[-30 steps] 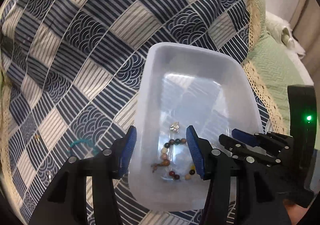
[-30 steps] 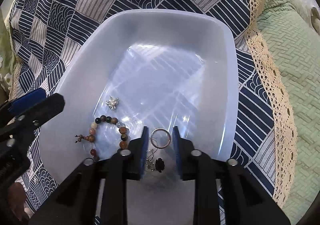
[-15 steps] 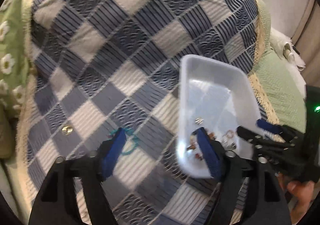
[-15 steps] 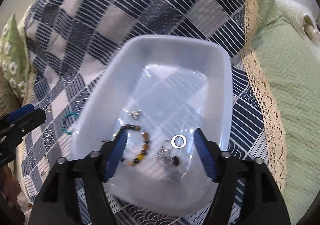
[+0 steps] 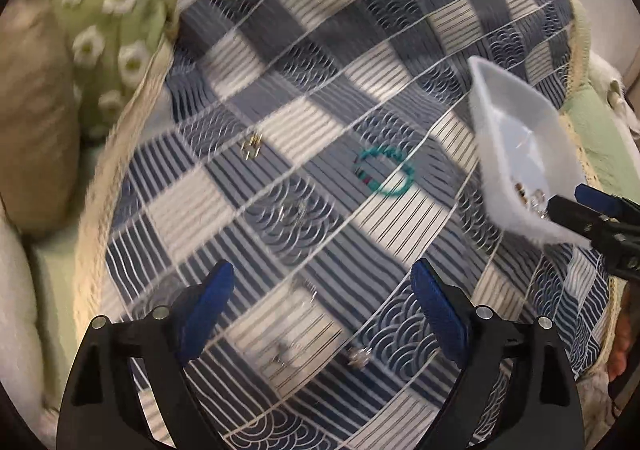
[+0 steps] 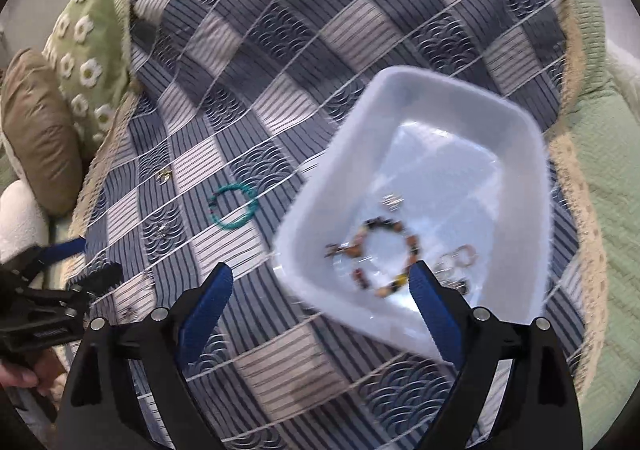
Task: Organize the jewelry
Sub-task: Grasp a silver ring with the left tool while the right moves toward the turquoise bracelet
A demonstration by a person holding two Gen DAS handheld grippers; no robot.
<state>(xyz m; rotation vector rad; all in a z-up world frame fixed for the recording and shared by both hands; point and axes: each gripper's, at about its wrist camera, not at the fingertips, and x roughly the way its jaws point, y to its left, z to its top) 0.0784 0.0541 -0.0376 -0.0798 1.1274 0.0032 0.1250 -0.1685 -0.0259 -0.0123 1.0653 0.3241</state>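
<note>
A white plastic tray [image 6: 516, 153] lies on the blue patchwork cloth [image 6: 280, 49] and holds a multicoloured bead bracelet [image 6: 384, 254], a silver ring [image 6: 466, 254] and a small silver charm [image 6: 392, 201]. A teal bead bracelet [image 5: 386, 174] lies loose on the cloth left of the tray [image 5: 516, 117]; it also shows in the right wrist view [image 6: 234, 206]. A gold piece [image 5: 252, 145] and small silver pieces [image 5: 358, 357] lie on the cloth too. My left gripper [image 5: 322, 314] is open and empty above the cloth. My right gripper [image 6: 320, 306] is open and empty over the tray's near left corner.
A green flowered cushion [image 5: 108, 9] and a brown cushion [image 5: 36, 137] sit at the left edge of the cloth. A green quilt [image 6: 600, 177] with a lace border lies right of the tray. The left gripper shows at the lower left of the right wrist view [image 6: 60, 290].
My right gripper has opened, dropped the ring and its cluster into the tray, and pulled back. My left gripper has swung left from the tray to over the loose jewelry and opened wider.
</note>
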